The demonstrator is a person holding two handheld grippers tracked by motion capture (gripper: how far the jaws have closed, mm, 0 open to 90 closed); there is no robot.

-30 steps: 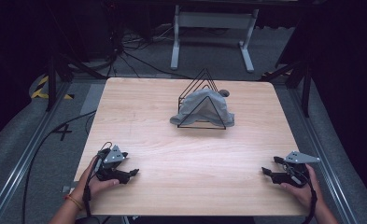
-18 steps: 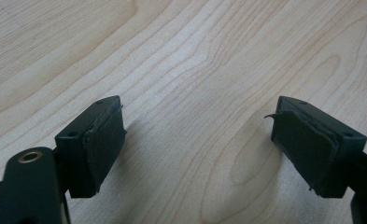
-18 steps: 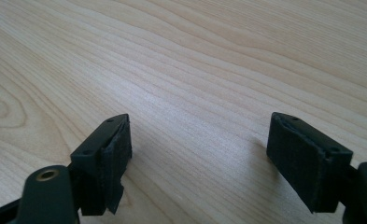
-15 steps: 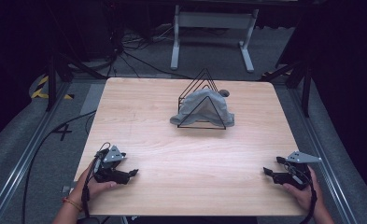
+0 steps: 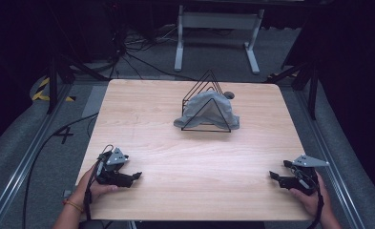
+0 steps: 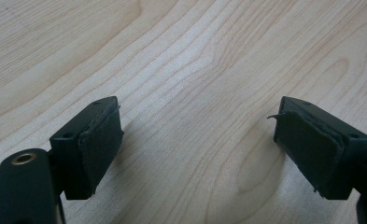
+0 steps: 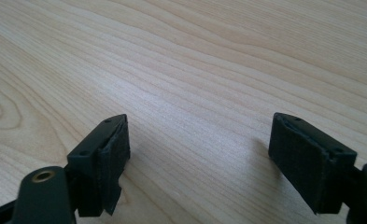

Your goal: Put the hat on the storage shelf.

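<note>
High view: left gripper (image 5: 136,176), right gripper (image 5: 272,174) resting on table (image 5: 194,157) — both jaws spread wide, nothing between.

A black wire rack (image 5: 208,102) made of triangle frames stands upright toward the far middle of the light wood table (image 5: 142,119). A crumpled grey cloth (image 5: 209,110) is draped through it, spilling out along the base on both sides. A small grey lump sits just behind it, can't tell what.

Light wood tabletop (image 5: 151,119) on grey floor (image 5: 42,138). Beyond the tabletop: white metal stand (image 5: 217,36), black cables (image 5: 137,57), dark surroundings. Yellow-black tape (image 5: 44,90) left of tabletop.
</note>
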